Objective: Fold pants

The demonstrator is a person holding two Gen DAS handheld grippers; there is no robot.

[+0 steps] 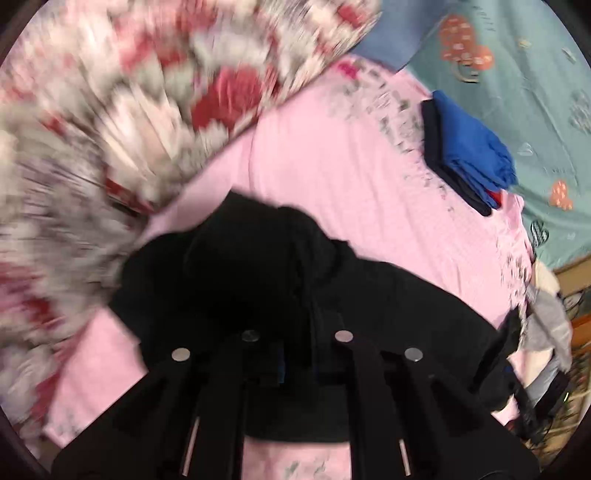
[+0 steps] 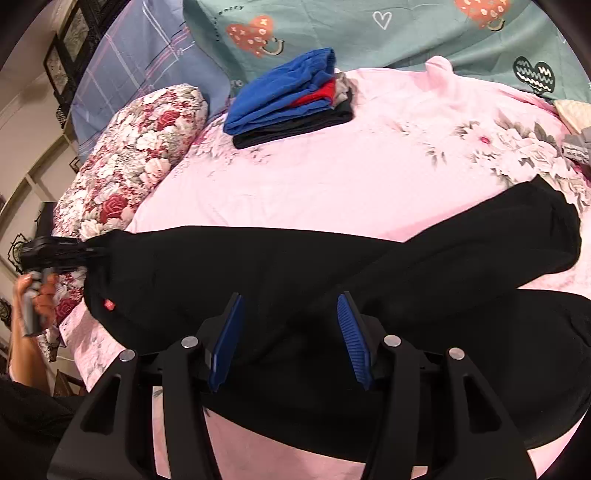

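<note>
Black pants (image 2: pixel 295 280) lie across the pink floral bedsheet (image 2: pixel 332 177), one leg angled to the right. My left gripper (image 1: pixel 295 354) is shut on the pants' waist end (image 1: pixel 258 266), which bunches up in front of it; it also shows at the left of the right wrist view (image 2: pixel 55 251), held in a hand. My right gripper (image 2: pixel 291 332) is open, its blue pads (image 2: pixel 229 332) spread just above the middle of the pants, holding nothing.
A stack of folded clothes, blue on top (image 2: pixel 288 96), lies at the far side of the bed. A red floral pillow (image 2: pixel 136 155) is at the left. A teal heart-print cover (image 2: pixel 369 33) lies behind. Loose grey garments (image 1: pixel 546 325) sit at the bed's edge.
</note>
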